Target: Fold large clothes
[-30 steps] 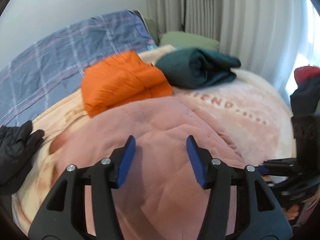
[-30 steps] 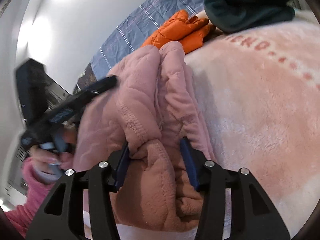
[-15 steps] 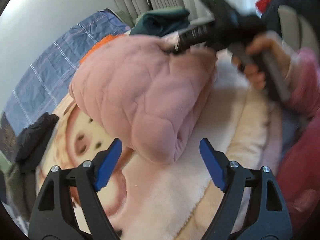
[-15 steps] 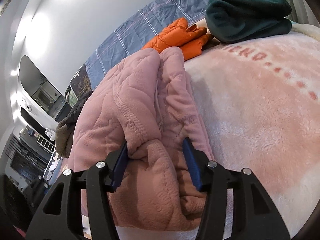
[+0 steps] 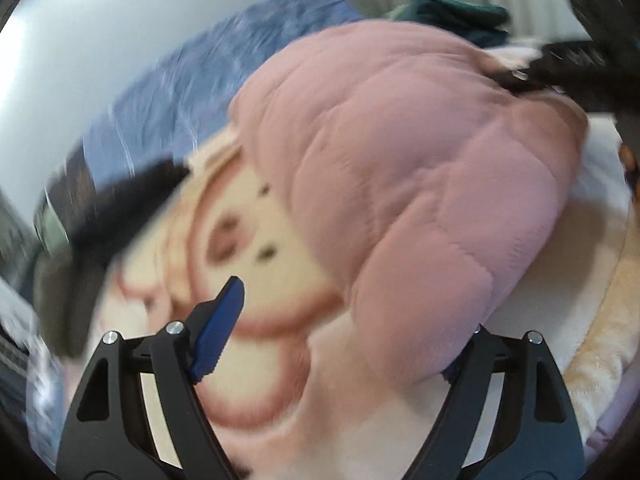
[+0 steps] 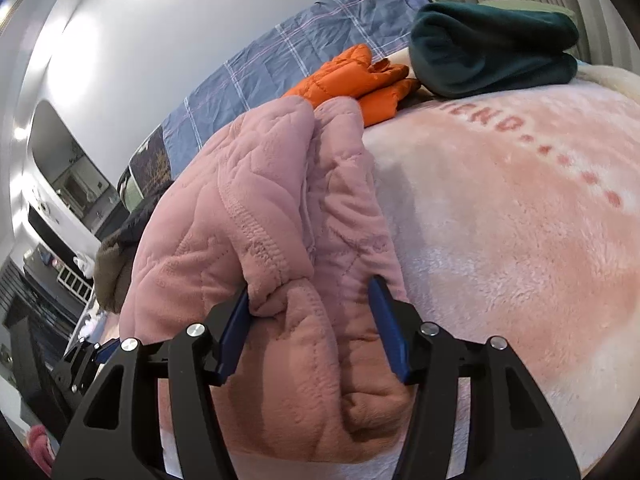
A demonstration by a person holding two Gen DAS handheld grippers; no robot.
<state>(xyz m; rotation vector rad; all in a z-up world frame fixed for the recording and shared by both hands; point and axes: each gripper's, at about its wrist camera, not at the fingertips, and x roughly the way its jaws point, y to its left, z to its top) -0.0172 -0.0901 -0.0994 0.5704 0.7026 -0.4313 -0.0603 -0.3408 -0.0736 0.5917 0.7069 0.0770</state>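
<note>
A pink quilted jacket (image 5: 420,168) lies folded in a thick bundle on a plush blanket (image 5: 280,392). My left gripper (image 5: 336,344) is open wide at the bundle's near end. Its left pad is bare, and the jacket's rounded end covers the right pad. The view is blurred. My right gripper (image 6: 312,328) holds the other end of the jacket (image 6: 240,216), a bunched fold between its blue pads while the jaws are opening. In the left wrist view the right gripper (image 5: 560,64) shows as a black shape at the far edge.
A folded orange puffer jacket (image 6: 356,76) and a folded dark green garment (image 6: 492,52) sit at the far side of the pink blanket (image 6: 520,220). A blue plaid quilt (image 6: 300,64) lies behind, with a black garment (image 5: 120,208) at the left edge.
My left gripper swung away from above the jacket, dropped to the bundle's near end, and its jaws widened. The right gripper stayed put, its pads slightly further apart.
</note>
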